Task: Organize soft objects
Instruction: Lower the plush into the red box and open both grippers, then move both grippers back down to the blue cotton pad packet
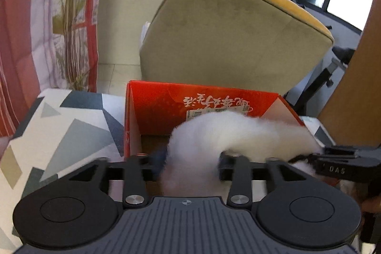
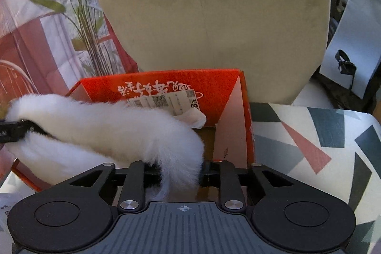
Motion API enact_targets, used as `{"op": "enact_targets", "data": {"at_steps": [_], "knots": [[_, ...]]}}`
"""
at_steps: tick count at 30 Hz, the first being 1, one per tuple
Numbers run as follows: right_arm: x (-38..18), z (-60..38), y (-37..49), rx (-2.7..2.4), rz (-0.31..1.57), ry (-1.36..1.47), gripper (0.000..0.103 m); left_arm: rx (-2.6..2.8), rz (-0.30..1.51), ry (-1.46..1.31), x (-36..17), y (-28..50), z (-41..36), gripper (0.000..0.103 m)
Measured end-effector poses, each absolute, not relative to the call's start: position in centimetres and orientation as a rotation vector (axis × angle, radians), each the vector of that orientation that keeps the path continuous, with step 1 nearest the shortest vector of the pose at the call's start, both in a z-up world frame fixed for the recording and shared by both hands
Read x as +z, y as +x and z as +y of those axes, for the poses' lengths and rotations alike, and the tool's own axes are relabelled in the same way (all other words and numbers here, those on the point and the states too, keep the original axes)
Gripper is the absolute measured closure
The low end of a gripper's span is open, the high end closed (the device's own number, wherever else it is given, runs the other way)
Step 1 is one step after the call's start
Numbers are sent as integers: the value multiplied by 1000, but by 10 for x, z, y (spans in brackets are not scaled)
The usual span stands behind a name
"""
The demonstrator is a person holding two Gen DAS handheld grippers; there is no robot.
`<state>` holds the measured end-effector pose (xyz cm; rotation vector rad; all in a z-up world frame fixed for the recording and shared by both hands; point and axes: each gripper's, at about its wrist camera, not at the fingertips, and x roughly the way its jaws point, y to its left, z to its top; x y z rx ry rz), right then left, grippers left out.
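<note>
We cannot see our left gripper's (image 1: 190, 164) fingertips: the white fur piece (image 1: 228, 137) bunches between the fingers and covers them. Our right gripper's (image 2: 181, 174) fingertips are buried in the same fur (image 2: 114, 127). Ahead of both claws, the fur hides most of the red box's (image 1: 162, 104) floor and part of the label on its far wall. The fur's edges blur in both views.

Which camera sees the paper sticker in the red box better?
The right wrist view shows the white label best: its codes and an "8" are readable on the red box wall. In the left wrist view the fluffy white piece hides most of the label, leaving a corner.
</note>
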<state>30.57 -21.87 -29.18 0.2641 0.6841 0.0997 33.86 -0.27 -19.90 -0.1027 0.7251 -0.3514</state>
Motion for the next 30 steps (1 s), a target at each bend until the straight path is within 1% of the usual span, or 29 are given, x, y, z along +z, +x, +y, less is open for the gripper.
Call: {"op": "enact_targets", "data": {"at_steps": [1,2,3,7,9,10,11,12,13,14,15,16,17,18,20,25,30], "knots": [[-292,-220,305,96,685,267,75,-348,721,-123,-199,337,1,40],[-291,-222,305,93,684,269,72,-344,718,-141,-197,337,3,39],[-291,-224,304,89,685,270,67,-338,715,-149,-196,336,6,39],[-288,-231,295,67,662,286,63,-314,687,-154,-187,326,12,38],[-284,-234,287,63,642,300,54,-308,664,-139,-181,318,13,37],[-282,-234,280,62,622,301,51,-308,650,-128,-177,313,12,34],[-279,-234,276,60,605,301,44,-308,635,-115,-174,308,11,30],[-276,-234,270,59,583,300,40,-306,617,-99,-170,300,10,27],[-273,-233,264,59,564,300,39,-304,603,-87,-168,298,10,20],[-270,-232,258,58,547,299,34,-299,588,-75,-166,291,10,13],[-267,-231,253,58,532,299,27,-298,572,-69,-164,286,11,9],[-264,-230,246,60,514,301,21,-302,553,-65,-162,279,11,4],[-261,-228,239,64,492,304,10,-307,536,-61,-160,271,12,0],[-258,-226,231,64,472,304,3,-306,522,-55,-158,263,12,0],[-250,-220,215,49,436,291,0,-288,507,-31,-155,248,12,0],[-238,-212,178,25,373,304,0,-271,478,-13,-152,211,18,0],[-240,-197,137,19,332,301,0,-253,474,-4,-159,178,25,0]]}}
